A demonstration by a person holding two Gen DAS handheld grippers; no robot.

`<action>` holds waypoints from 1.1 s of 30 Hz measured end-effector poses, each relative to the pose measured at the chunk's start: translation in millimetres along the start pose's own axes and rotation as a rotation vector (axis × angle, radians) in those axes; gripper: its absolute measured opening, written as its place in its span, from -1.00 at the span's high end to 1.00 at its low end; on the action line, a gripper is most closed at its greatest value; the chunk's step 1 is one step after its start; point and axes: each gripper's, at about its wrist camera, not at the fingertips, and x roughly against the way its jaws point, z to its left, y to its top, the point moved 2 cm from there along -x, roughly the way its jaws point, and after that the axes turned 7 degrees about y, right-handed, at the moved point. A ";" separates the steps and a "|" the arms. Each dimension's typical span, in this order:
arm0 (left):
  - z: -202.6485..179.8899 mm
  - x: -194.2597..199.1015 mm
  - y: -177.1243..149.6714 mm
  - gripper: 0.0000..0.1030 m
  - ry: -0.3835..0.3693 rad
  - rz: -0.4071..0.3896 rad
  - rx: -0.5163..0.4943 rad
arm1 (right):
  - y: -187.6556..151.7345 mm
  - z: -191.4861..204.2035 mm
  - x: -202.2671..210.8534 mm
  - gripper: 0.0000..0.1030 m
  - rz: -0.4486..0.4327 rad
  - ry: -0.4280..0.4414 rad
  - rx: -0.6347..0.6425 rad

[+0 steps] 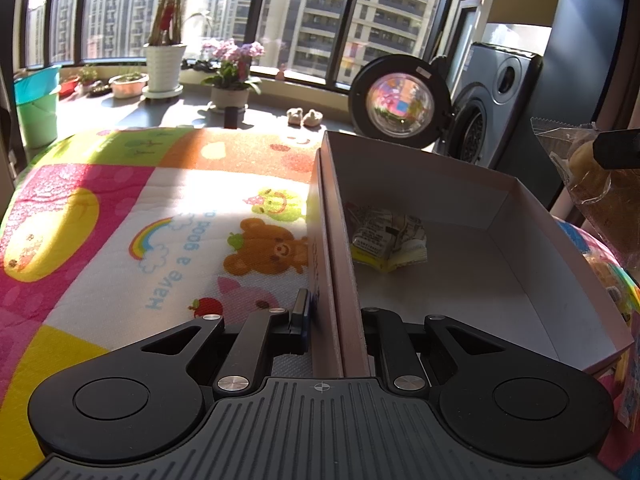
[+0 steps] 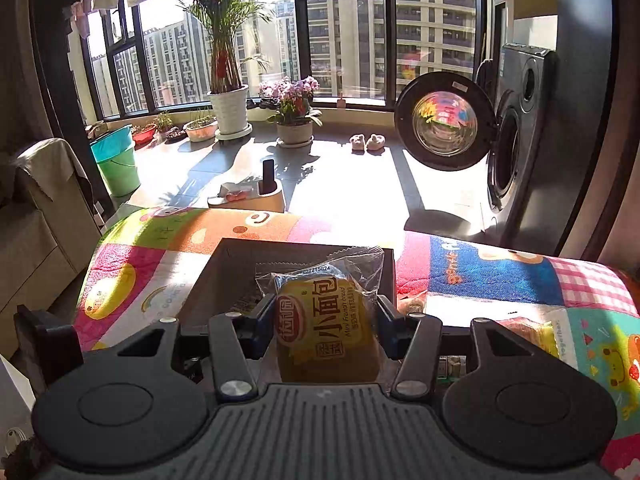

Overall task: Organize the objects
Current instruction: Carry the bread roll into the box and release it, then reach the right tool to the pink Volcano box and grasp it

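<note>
Bread packet (image 2: 326, 320): I see it clamped between my right gripper (image 2: 326, 322) pads, held above the near edge of the box (image 2: 208, 280).
Box: on the colourful mat (image 1: 160, 216), a crumpled wrapper (image 1: 386, 240) lying inside near its left wall.
Left gripper (image 1: 334, 320): I have it closed on the box's left wall (image 1: 328, 240).
Far side: washing machine (image 2: 516, 152), door open.

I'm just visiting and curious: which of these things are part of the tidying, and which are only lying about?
Part of the job:
- cardboard box, its wall clamped by the left gripper
- bread packet, held by the right gripper
- crumpled packet inside the box

Just around:
- play mat
- washing machine
- flower pot
- slippers
</note>
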 end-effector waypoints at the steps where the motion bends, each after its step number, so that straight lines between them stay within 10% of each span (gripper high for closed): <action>1: -0.1 0.1 -0.1 0.69 0.000 0.000 0.000 | 3.3 -3.4 -4.9 -0.01 -0.003 0.000 -0.010; 20: 1.0 -0.6 -0.1 0.69 0.000 -0.003 -0.003 | -52.0 -139.0 82.0 -0.57 -0.025 -0.305 -0.155; 27: 1.1 -0.1 -0.2 0.69 0.001 -0.004 -0.005 | -82.4 -188.1 48.2 -0.52 0.055 -0.412 -0.221; 29: 1.1 -0.1 -0.2 0.69 0.001 -0.004 -0.005 | -91.5 -195.4 34.2 -0.13 0.085 -0.430 -0.232; 33: 1.4 -0.4 -0.2 0.69 0.001 -0.005 -0.006 | -93.6 -214.9 13.9 -0.06 0.067 -0.355 -0.347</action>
